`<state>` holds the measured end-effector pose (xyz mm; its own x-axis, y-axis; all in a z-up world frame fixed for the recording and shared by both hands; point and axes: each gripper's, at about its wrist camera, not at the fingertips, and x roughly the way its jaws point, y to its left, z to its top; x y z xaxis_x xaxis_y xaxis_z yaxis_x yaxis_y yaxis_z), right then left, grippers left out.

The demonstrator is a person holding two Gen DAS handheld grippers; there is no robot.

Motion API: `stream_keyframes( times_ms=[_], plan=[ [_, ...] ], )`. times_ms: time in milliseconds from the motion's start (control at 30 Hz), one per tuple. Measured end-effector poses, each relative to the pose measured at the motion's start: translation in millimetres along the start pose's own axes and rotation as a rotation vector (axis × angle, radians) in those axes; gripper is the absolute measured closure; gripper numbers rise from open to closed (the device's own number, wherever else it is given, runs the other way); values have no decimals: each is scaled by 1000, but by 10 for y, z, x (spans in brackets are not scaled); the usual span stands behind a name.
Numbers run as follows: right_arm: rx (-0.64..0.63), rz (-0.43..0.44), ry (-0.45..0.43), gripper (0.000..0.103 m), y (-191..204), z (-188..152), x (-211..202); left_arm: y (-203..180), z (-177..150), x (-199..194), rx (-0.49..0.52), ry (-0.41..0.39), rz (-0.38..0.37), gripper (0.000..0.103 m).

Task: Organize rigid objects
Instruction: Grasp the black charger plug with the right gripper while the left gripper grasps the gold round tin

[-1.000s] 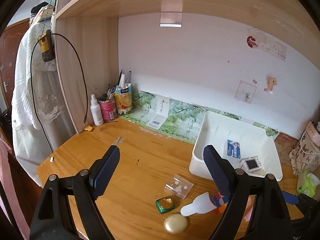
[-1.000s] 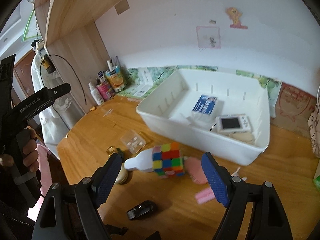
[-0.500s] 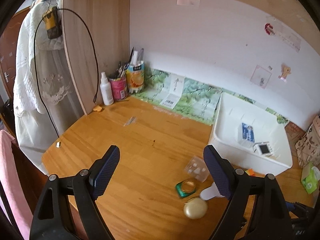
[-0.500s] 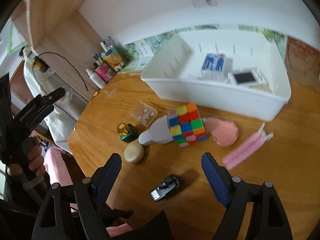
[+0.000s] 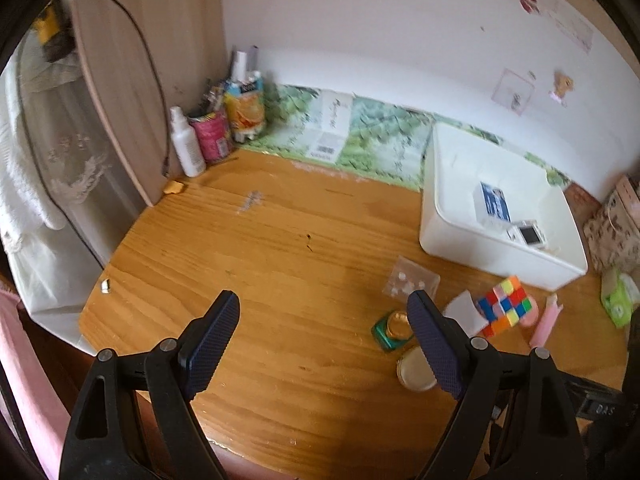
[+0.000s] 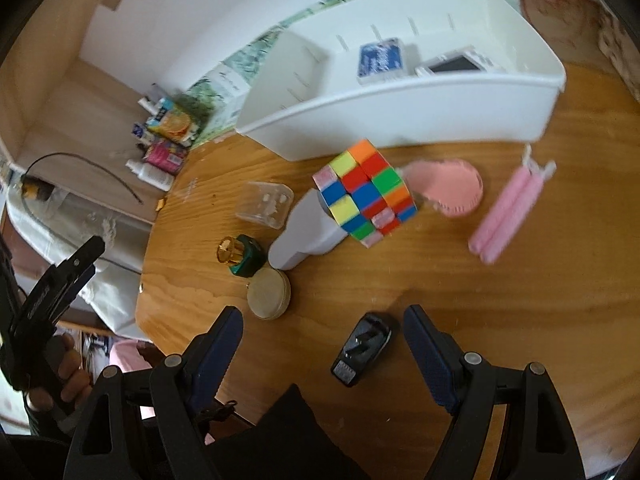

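Both grippers have tipped down toward the counter [image 5: 280, 264]; the right gripper [image 6: 322, 354] has also rolled.

left claw [image 5: 322, 326] agape, right claw [image 6: 322, 340] agape, seemingly empty

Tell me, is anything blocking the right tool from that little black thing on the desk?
Nothing visible does. The right tool is open, with the black item lying on bare wood just ahead, between its fingers. The round compact sits off to one side, the cube farther back.

Cube [image 6: 363, 192] before bin [image 6: 400, 116], on desk [image 6: 520, 320]
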<state>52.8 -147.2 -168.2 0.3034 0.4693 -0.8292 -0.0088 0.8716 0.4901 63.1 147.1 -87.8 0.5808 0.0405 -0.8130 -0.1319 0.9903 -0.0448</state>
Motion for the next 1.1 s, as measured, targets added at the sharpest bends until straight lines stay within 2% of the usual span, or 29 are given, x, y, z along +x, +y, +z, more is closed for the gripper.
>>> stream_keyframes(
  times_ms=[200, 633, 900, 1100],
  plan=[
    [90, -55, 7, 20, -13, -165, 37, -93, -43, 175, 79, 100, -86, 15],
    [291, -116, -12, 20, -132, -625, 105, -570, -327, 589, 351, 333, -234, 15],
    [354, -142, -22, 20, -128, -724, 163, -844, -422, 926, 474, 480, -240, 15],
    [349, -185, 6, 20, -104, -662, 280, -989, -475, 1173, 513, 570, -234, 15]
  ],
)
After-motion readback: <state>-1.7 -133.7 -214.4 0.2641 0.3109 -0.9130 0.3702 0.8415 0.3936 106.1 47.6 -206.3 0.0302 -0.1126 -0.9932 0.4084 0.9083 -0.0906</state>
